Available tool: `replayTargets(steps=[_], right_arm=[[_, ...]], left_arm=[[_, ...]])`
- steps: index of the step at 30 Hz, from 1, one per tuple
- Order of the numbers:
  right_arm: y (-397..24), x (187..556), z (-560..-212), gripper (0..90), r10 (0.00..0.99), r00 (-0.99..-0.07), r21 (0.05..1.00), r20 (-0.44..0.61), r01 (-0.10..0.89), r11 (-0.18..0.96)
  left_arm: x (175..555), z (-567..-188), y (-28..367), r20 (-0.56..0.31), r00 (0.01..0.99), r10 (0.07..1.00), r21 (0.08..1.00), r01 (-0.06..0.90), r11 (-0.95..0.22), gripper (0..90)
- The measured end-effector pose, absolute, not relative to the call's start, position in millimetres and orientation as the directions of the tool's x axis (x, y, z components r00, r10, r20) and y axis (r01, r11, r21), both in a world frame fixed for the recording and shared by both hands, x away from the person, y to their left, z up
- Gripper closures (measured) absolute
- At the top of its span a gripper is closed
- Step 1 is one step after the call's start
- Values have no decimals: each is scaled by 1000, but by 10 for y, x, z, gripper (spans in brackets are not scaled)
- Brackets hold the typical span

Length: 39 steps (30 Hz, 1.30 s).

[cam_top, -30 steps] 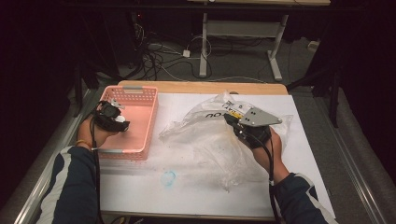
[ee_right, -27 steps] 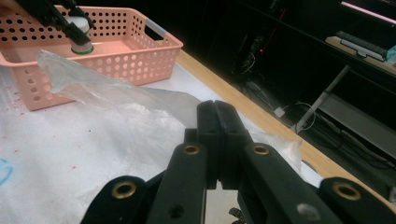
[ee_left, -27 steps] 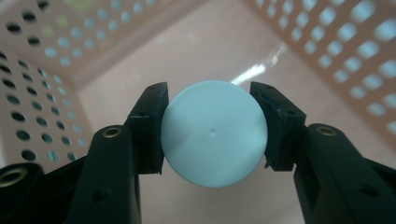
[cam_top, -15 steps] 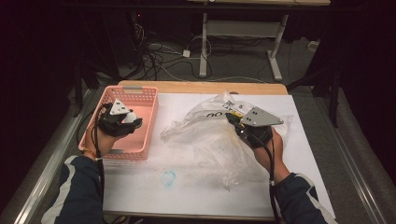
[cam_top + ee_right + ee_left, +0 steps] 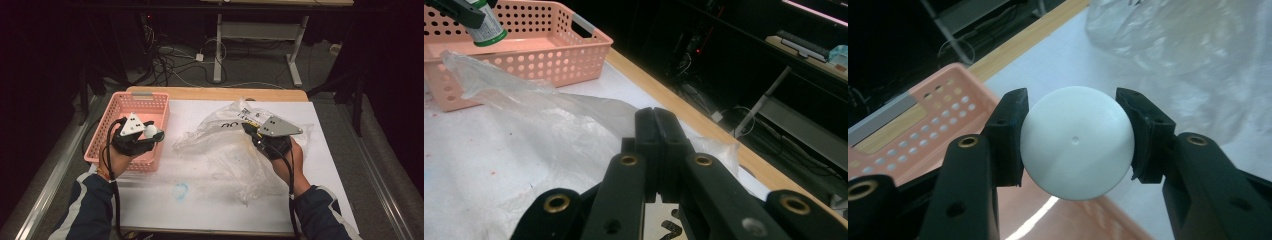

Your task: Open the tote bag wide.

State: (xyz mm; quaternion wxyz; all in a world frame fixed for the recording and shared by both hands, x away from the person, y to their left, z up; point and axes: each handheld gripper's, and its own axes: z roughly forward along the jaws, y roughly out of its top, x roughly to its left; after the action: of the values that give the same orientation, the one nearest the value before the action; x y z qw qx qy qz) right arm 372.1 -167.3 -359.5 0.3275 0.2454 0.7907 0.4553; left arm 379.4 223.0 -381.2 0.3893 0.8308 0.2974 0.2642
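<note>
Looking down from the high view, the left claw (image 5: 150,136) hung over the pink basket (image 5: 131,102) with a white-capped bottle (image 5: 150,131) pinched between its jaws, cap end pointing toward the middle of the counter (image 5: 200,210). Off to its right lay the clear plastic bag (image 5: 227,150), crumpled on the white sheet, and the right claw (image 5: 250,131) had its jaws pressed together on the bag's upper edge. So the bag sat to the right of the bottle, well apart from it, and the left hand was the one carrying the load.

Switching to the left gripper view, the bottle's round white cap (image 5: 1077,142) sat squarely between the two black jaws, gripped on both sides, basket rim (image 5: 923,107) below-left, bag (image 5: 1188,45) ahead and to the upper right.

Over to the right gripper view: jaws closed flat together, the bag's film (image 5: 549,125) caught between them by the look of it. Beyond stood the basket (image 5: 534,40), and above it the bottle's green-labelled body (image 5: 486,25) hung in the other claw. The judgement: the bottle would have to travel across toward the held bag's mouth.
</note>
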Motion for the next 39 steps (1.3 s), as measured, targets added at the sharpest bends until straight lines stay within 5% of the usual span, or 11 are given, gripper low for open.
replayTargets(steps=[24,39], right_arm=[[-1608,3773,-3668,900,677,-676,875,-290,99,473],[-1589,3768,-3665,900,677,-677,875,-289,100,473]], left_arm=[[3185,-3604,1624,289,790,541,829,77,-554,483],[3210,-3867,1016,293,872,392,785,15,-620,483]])
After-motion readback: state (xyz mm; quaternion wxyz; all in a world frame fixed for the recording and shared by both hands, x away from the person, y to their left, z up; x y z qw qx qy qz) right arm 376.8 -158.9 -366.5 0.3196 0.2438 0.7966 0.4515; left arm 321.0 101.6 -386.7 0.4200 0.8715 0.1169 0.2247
